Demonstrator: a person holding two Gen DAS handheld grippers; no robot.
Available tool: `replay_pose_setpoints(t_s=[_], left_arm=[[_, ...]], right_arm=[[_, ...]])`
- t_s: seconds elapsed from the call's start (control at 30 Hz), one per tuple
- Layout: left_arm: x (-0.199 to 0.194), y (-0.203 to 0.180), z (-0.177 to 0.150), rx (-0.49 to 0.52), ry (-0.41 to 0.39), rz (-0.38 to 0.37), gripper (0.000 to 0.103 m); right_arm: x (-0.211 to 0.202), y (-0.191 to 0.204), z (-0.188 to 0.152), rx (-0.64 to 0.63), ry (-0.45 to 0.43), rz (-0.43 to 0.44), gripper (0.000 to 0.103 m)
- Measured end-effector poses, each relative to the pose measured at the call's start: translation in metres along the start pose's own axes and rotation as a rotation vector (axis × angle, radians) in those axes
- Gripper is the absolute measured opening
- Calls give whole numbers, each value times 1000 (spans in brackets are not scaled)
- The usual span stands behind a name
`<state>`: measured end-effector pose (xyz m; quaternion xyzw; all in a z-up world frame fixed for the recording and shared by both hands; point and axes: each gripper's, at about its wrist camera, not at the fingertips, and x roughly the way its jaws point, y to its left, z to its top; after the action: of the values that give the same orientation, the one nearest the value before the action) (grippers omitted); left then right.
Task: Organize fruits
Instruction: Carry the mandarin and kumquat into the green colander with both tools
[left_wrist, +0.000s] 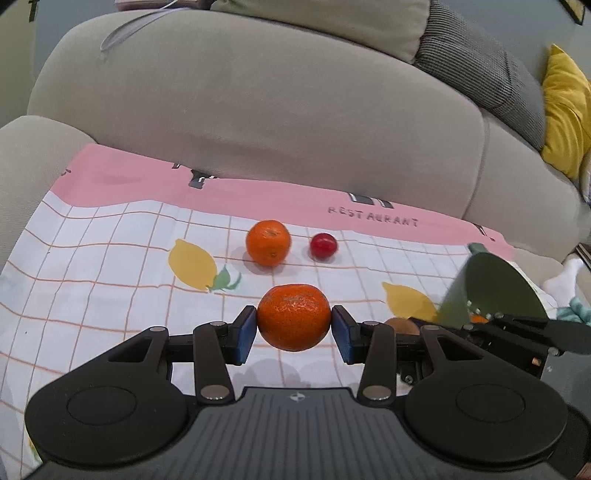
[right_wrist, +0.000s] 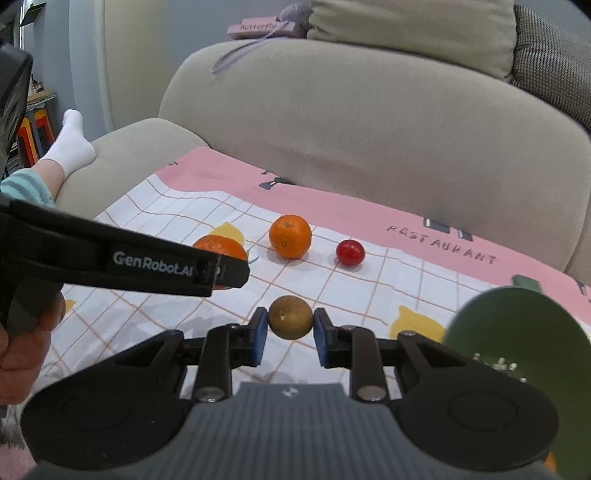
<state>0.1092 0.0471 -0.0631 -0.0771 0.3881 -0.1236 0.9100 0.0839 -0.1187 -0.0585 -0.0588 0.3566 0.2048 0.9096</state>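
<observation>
while left fingers (left_wrist: 294, 329) clamp dimpled orange mandarin (left_wrist: 293, 317), right fingers (right_wrist: 290, 329) pinch brown fruit (right_wrist: 290, 317) (dull, round)

On the checked cloth (left_wrist: 110, 280) spread over the sofa seat, 1 loose orange mandarin (left_wrist: 268, 242) lies far, the small red round fruit (left_wrist: 323, 246) just right of it. The dark green bowl (left_wrist: 491, 288) stands near right.

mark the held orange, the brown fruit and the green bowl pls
held orange (left_wrist: 293, 316), left wrist view, middle of its peel.
brown fruit (right_wrist: 290, 316), right wrist view, middle of its front face.
green bowl (right_wrist: 517, 325), right wrist view, on its outer wall.
</observation>
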Motion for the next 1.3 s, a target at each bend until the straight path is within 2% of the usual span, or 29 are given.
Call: replay_pose_setpoints(t_s=[0.37,0.87,1.0,1.3], left_arm=[[-25,-54,-5,84,-14,-63,49],[-23,-136,4,244,-13,-206,49],[-11,-154,9,293,25,-224,49],[35,-182,15,398,179,-171,49]], right_arm=[[-65,-18,-11,-1,-68,-32,23],[-121,-91,-47,125,-82,-236,23],[-123,-108,-55,162,-69,-260,23],[-103,-128,-60,184,-30,-262,23]])
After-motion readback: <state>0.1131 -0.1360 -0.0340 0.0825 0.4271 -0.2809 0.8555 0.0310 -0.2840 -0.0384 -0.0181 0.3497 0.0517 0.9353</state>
